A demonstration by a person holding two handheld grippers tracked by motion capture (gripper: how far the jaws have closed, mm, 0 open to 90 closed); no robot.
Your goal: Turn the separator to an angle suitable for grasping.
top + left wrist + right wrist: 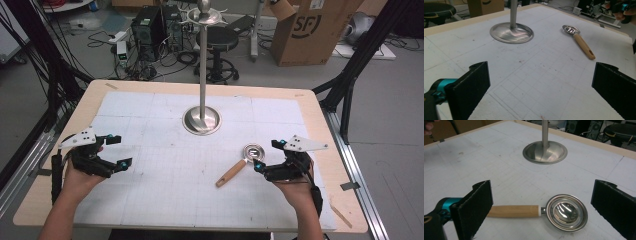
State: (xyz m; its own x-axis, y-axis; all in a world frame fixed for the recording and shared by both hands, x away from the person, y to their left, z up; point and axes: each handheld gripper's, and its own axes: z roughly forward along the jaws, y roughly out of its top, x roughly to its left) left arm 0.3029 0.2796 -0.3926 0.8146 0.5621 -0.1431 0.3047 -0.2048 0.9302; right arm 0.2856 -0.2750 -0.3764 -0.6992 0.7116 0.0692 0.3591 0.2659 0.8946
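A metal scoop with a wooden handle [231,173] lies flat on the white mat, its round bowl [254,151] toward the right. My right gripper [267,154] hovers just right of the bowl, open. In the right gripper view the scoop [564,211] lies on the mat between and beyond the wide black jaws, and my right gripper [543,195] touches nothing. My left gripper [119,151] stands open over the mat's left side. In the left gripper view my left gripper [541,90] holds nothing, with the scoop [579,41] far off.
A steel stand with a round base [201,120] and a tall pole [203,60] rises at the mat's middle back. The white gridded mat [165,200] covers a wooden table [325,120]. Beyond the table are a stool [220,40], a cardboard box [312,30] and cables.
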